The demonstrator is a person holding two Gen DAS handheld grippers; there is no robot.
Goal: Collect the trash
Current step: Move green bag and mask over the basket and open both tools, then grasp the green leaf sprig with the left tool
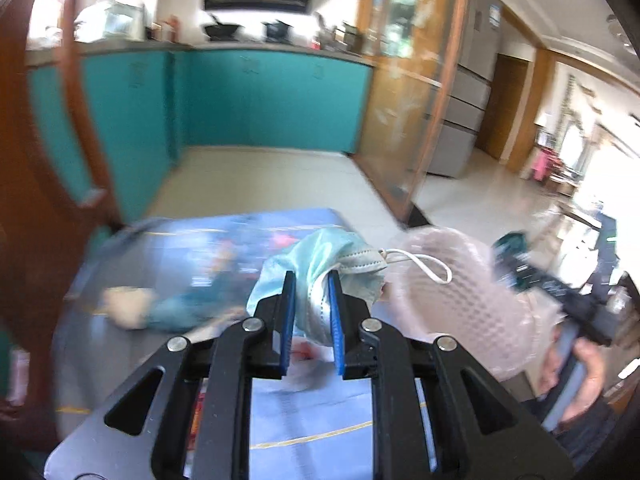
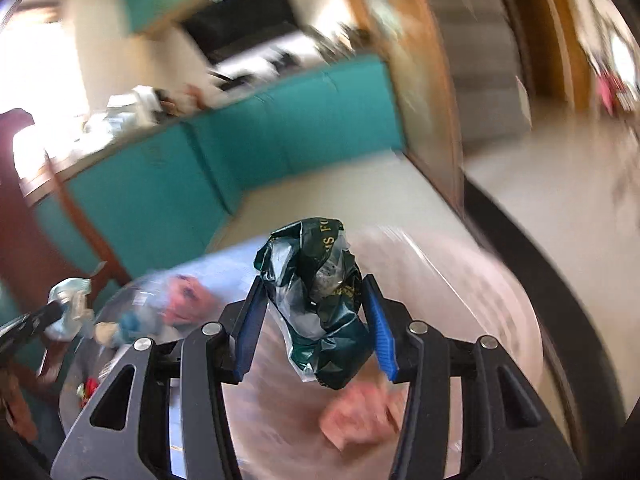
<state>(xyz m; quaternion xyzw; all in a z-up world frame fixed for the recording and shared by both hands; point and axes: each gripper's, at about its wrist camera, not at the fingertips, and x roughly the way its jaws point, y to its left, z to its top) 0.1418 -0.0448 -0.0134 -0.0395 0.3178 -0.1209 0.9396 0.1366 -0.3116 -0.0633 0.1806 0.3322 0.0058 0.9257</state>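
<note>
The left tool (image 1: 312,280) pinches a crumpled face mask (image 1: 320,260); the right tool (image 2: 316,284) clamps a dark green wrapper (image 2: 320,300).

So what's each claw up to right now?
Left claw shut on face mask. Right claw shut on green wrapper. Pink bag close by, nothing blocking.

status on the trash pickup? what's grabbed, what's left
Done: no bin shows in either view, so I can't confirm anything dropped yet. In hand: left gripper is shut on a face mask; right gripper is shut on a crumpled green wrapper. Left: a tissue wad, a pink scrap and blurred bits still lie on the table.
</note>
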